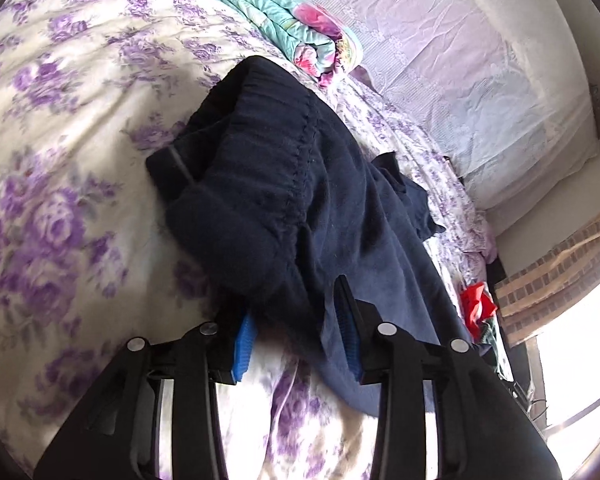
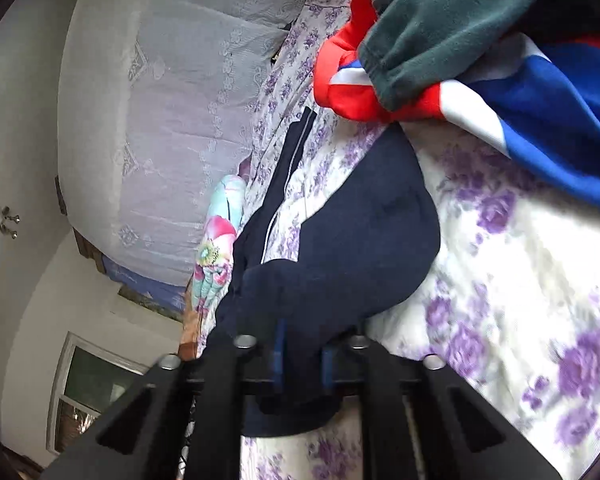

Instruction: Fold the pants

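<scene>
On the bed: a floral sheet (image 1: 72, 128) with purple roses covers the surface.
Pants: navy pants (image 1: 284, 184) lie bunched on the sheet, ribbed waistband uppermost in the left wrist view — one leg trails toward the headboard side.
Left gripper: left gripper (image 1: 296, 344) stands partly apart; cloth of the pants hangs between the blue pads (image 1: 244, 344), and whether they press on it cannot be told.
Right gripper: right gripper (image 2: 303, 364) is nearly closed, pinching a fold of the pants between its blue pads.
Nearby items: folded floral quilt (image 1: 284, 12) beyond the pants; a red, white and blue garment (image 2: 532, 120) and a dark green garment (image 2: 452, 24) piled beside them.
Backdrop: lace-covered headboard (image 2: 172, 132) along the bed's edge.
</scene>
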A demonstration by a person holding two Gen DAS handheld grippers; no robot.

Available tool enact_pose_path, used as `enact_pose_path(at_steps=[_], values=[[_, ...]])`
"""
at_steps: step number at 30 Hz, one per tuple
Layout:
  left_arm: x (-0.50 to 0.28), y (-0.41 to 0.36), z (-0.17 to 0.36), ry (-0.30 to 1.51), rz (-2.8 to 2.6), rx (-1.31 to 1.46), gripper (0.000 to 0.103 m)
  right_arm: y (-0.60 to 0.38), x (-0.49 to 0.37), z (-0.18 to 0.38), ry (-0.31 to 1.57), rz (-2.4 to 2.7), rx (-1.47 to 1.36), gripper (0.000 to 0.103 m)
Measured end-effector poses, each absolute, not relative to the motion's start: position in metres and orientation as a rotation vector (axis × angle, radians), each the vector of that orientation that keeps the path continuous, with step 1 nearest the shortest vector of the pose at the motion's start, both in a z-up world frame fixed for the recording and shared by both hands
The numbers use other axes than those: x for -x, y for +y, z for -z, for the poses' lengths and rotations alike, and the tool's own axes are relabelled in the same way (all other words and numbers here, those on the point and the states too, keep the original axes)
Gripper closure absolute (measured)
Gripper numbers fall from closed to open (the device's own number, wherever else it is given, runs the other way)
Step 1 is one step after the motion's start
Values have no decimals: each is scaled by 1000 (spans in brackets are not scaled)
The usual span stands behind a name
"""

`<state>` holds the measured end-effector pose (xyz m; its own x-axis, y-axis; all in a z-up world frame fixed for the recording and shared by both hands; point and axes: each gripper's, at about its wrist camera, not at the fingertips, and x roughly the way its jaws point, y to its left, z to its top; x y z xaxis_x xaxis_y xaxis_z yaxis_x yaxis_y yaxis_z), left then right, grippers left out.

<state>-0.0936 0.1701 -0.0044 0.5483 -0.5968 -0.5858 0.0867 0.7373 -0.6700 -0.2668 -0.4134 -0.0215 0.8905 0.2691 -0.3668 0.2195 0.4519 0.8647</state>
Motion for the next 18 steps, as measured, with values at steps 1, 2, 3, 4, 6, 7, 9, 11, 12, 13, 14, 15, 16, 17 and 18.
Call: enact_pose_path(at_steps=[1, 2, 3, 4, 6, 7, 9, 11, 12, 13, 14, 15, 16, 17, 18], values=[[92, 171, 4, 917, 429, 641, 76, -409, 267, 9, 471, -14, -1064, 92], [92, 173, 5, 921, 425, 652, 76, -402, 271, -8, 443, -2, -978, 92], [92, 176, 6, 926, 434, 672, 78, -390, 279, -31, 409, 10, -850, 92], [93, 180, 9, 935, 445, 692, 80, -377, 289, -50, 382, 25, -726, 92], [97, 185, 12, 947, 467, 720, 80, -353, 313, -77, 404, 85, -471, 84], [101, 187, 12, 947, 474, 723, 80, -349, 320, -78, 466, 138, -407, 68], [107, 190, 10, 945, 476, 721, 80, -364, 330, -60, 625, 241, -446, 58], [113, 192, 7, 943, 474, 724, 79, -392, 347, -37, 675, 325, -616, 61], [116, 194, 5, 943, 474, 725, 77, -404, 355, -29, 681, 340, -715, 62], [117, 195, 3, 941, 473, 728, 73, -412, 362, -26, 667, 367, -773, 60], [117, 196, 2, 937, 472, 733, 70, -418, 368, -28, 637, 408, -793, 60], [115, 198, 1, 929, 462, 737, 69, -420, 374, -34, 602, 470, -778, 59], [112, 199, 1, 924, 439, 740, 69, -420, 375, -41, 576, 523, -743, 59], [109, 198, 1, 921, 427, 743, 69, -419, 376, -49, 546, 565, -703, 59], [103, 197, 2, 918, 418, 745, 69, -414, 374, -57, 512, 584, -658, 57]])
